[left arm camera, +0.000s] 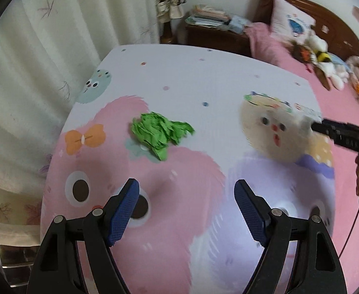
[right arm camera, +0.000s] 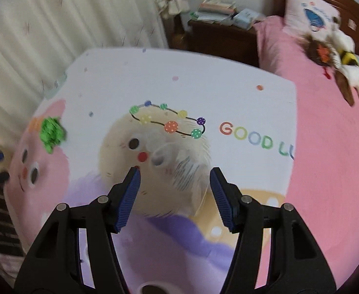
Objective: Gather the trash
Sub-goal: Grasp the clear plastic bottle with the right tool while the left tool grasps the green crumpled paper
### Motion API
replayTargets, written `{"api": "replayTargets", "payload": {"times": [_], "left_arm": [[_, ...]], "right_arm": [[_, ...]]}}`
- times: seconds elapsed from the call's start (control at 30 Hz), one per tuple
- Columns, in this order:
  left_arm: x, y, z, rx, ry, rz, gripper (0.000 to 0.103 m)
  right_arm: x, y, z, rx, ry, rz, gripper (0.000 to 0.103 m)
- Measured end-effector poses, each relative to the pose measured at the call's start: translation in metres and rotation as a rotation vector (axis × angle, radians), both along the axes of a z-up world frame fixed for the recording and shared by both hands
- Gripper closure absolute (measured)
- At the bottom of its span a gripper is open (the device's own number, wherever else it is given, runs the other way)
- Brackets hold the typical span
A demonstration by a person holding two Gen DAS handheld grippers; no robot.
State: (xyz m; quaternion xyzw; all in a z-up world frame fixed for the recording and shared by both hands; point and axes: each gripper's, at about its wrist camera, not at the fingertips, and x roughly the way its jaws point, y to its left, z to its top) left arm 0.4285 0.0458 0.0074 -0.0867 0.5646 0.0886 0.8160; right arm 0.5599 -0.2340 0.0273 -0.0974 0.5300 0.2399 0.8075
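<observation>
1. Nothing is collected yet, by my judgement: the crumpled green paper wad [left arm camera: 161, 133] lies loose on the cartoon-printed white table cover [left arm camera: 204, 78], and no bin shows in either view.
2. The left gripper [left arm camera: 186, 196] hovers with jaws spread wide and empty; the wad sits at about eleven o'clock ahead of it, well apart.
3. The right gripper [right arm camera: 173, 183] is also wide open, holding nothing. A pale, translucent, ribbed thing, perhaps a crushed plastic cup [right arm camera: 179, 169], lies just beyond its tips at twelve o'clock; blur hides its exact shape.
4. The wad looks light, creased and springy; the cover looks smooth.
</observation>
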Motion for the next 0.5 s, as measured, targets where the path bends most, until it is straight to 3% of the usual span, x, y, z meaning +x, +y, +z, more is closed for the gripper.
{"api": "replayTargets", "payload": {"times": [0.13, 0.5], "left_arm": [[0.021, 0.022, -0.016, -0.003, 0.020, 0.068, 0.021], [0.058, 0.061, -0.046, -0.002, 0.070, 0.163, 0.021]], "right_arm": [[0.010, 0.010, -0.020, 0.008, 0.041, 0.069, 0.049], [0.000, 0.040, -0.029, 0.095, 0.173, 0.209, 0.051]]}}
